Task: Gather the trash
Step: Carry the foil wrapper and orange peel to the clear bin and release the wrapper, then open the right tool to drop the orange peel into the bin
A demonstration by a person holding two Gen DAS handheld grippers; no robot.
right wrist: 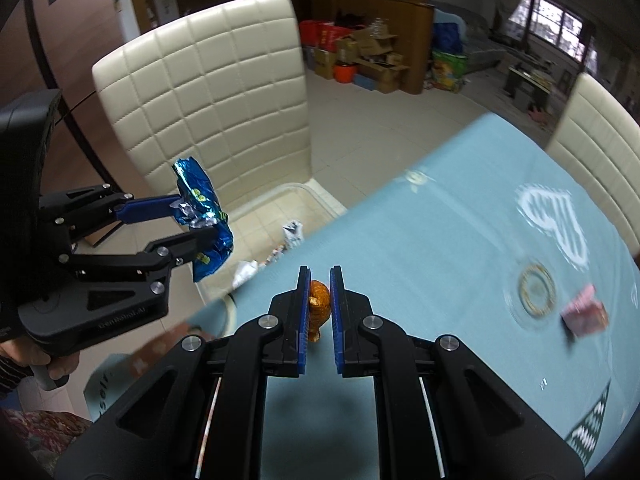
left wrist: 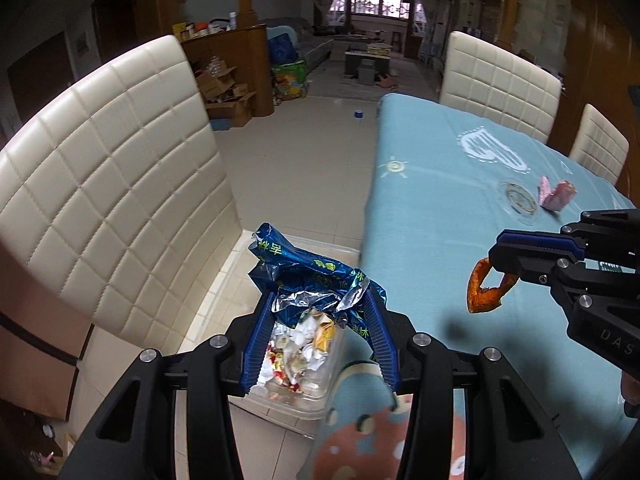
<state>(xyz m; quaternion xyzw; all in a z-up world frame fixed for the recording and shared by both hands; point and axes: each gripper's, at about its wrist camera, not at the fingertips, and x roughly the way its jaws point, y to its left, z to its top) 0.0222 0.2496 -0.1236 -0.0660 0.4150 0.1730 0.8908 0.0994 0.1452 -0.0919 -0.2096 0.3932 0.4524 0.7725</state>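
The left gripper [left wrist: 320, 316] has its jaws pinching a crumpled blue foil wrapper [left wrist: 308, 276], and it hangs right over a clear plastic bin [left wrist: 304, 396] that sits on the floor beside the tabletop [left wrist: 440, 208], in front of a cream quilted chair [left wrist: 112, 184]. The bin already has a heap of crumpled wrappers and paper [left wrist: 300, 352] in it, so a good part of the collecting looks done. The right gripper [right wrist: 319, 300] holds its jaws pressed on a small orange-brown wrapper [right wrist: 319, 304], lifted clear above the blue cloth and not yet over the bin. In the left view that same scrap dangles from the right gripper's tip as a curled loop.

What is left, as far as I can judge: both carried pieces need dropping into the bin, and one pink crumpled piece [left wrist: 556, 194] lies on the tabletop, near a round gold-rimmed print on the cloth (it is blurred in the right view). I see no other loose trash on the cloth.

As for writing: the blue wrapper carries green Chinese characters, one of which looks like 林; the rest are too creased to read. The right gripper's body shows the letters "DAS", cut off at the edge. The left gripper's body has small pale lettering that I cannot read surely.
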